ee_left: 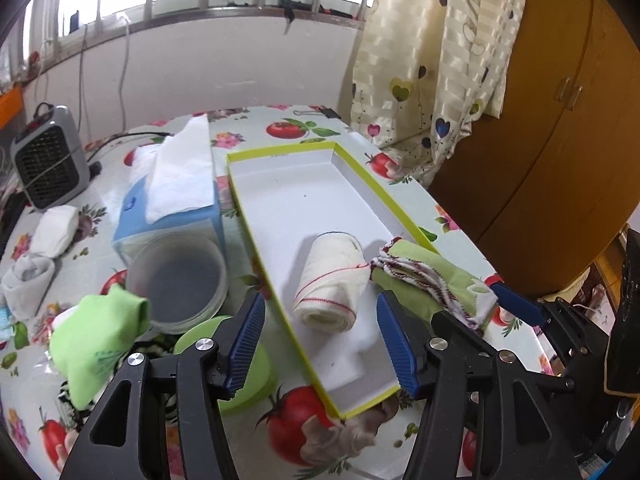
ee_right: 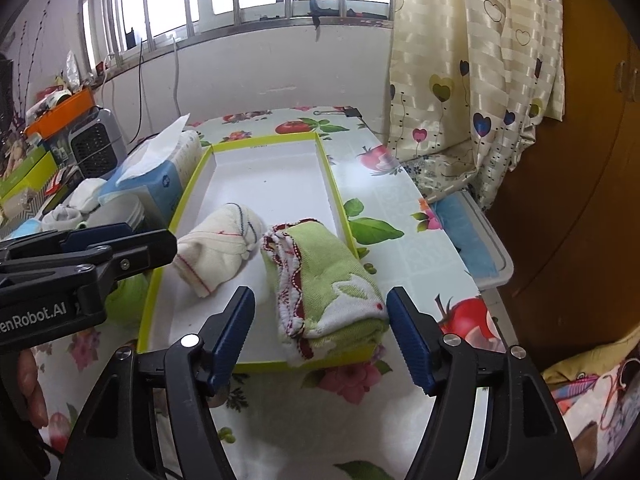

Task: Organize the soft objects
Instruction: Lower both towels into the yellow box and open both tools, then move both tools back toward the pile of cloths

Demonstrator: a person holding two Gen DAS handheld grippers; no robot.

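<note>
Shallow white tray [ee_left: 248, 204] [ee_right: 172, 220] with a yellow-green rim, lying lengthwise on a surface [ee_left: 304, 120] [ee_right: 404, 256] covered in a fruit-and-flower print. Inside, at the near end, two soft bundles side by side. On the left, a cream rolled sock [ee_left: 330, 280] [ee_right: 218, 250], ribbed, crossed by thin red lines, with a few blue stitches near its knotted end. On the right, touching or nearly touching it, a folded green cloth [ee_left: 424, 276] [ee_right: 332, 288] with a white scalloped edge trimmed in dark red and a pale rabbit shape woven in; its near end draped over the tray's rim.

Left tongs [ee_left: 322, 346] wide open, holding nothing, hovering over the tray's near end with the cream roll between the two blue ribbed pads [ee_left: 246, 344]. Right tongs [ee_right: 322, 338] likewise spread wide and empty, one pad [ee_right: 410, 338] just beside the green cloth's right edge.

Outside the tray, to its left: a blue tissue box [ee_left: 176, 208] [ee_right: 156, 180], a clear round tub [ee_left: 178, 280], a green sock [ee_left: 100, 332], white socks [ee_left: 54, 226], a grey one [ee_left: 28, 284], and a small grey heater [ee_left: 48, 158] [ee_right: 94, 146] further back.
</note>
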